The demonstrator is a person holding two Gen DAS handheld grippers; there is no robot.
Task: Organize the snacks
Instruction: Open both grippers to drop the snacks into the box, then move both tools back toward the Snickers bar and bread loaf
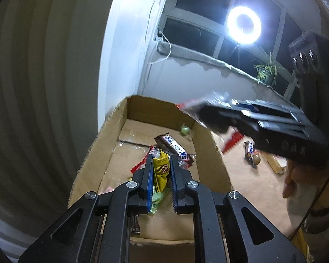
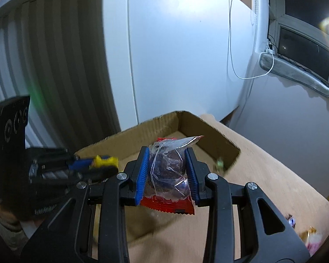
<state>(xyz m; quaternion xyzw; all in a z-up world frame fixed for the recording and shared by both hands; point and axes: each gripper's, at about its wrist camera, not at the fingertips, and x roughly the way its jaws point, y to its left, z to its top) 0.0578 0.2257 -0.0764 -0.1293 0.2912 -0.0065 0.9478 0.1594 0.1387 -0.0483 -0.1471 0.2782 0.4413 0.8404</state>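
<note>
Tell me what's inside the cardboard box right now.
In the cardboard box lie a Snickers bar, a red-edged wrapper and a small green candy. The left gripper, holding a yellow packet, hides the near floor.

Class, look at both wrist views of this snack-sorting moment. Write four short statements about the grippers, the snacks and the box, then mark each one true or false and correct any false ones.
1. The left gripper grips a small yellow snack packet. True.
2. The right gripper is empty. False: it clamps a clear-and-red plastic snack bag.
3. The open brown cardboard box is empty. False: a brown Snickers bar and other wrappers lie inside.
4. A lit white ring light shines by the window. True.
</note>
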